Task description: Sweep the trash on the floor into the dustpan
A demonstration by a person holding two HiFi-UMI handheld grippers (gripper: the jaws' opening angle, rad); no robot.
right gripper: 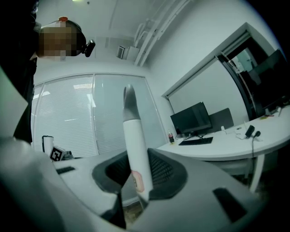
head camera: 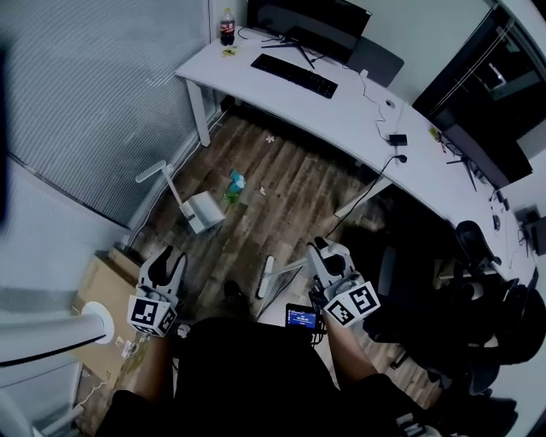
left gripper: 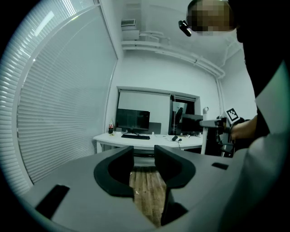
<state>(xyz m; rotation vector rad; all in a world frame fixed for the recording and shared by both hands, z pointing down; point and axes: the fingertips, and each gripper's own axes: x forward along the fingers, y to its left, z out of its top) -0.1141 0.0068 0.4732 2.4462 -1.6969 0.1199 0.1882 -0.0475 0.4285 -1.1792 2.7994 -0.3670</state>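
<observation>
Trash and dustpan ahead of us on the floor, broom handle in our right gripper.

We see the trash [head camera: 235, 181], a blue-green scrap, left of centre in the head view, just right of the white dustpan [head camera: 203, 211], whose long handle reaches toward the upper left. A smaller pale scrap [head camera: 270, 136] lies further up the wooden floor [head camera: 290, 201], near the desk. Our right gripper [head camera: 328, 256], at lower centre-right, pinches the white broom handle [right gripper: 136, 149] upright between its jaws. The handle's grey tip rises above the jaws in the right gripper view, but the broom's head we cannot quite make out. Our left gripper [head camera: 171, 260], at lower left, has its jaws spread, with only floorboards showing between them. Beyond, the white desk [head camera: 358, 111] curves across the top of the frame, carrying a keyboard [head camera: 294, 75], a monitor [head camera: 307, 21] and a bottle [head camera: 227, 26].
</observation>
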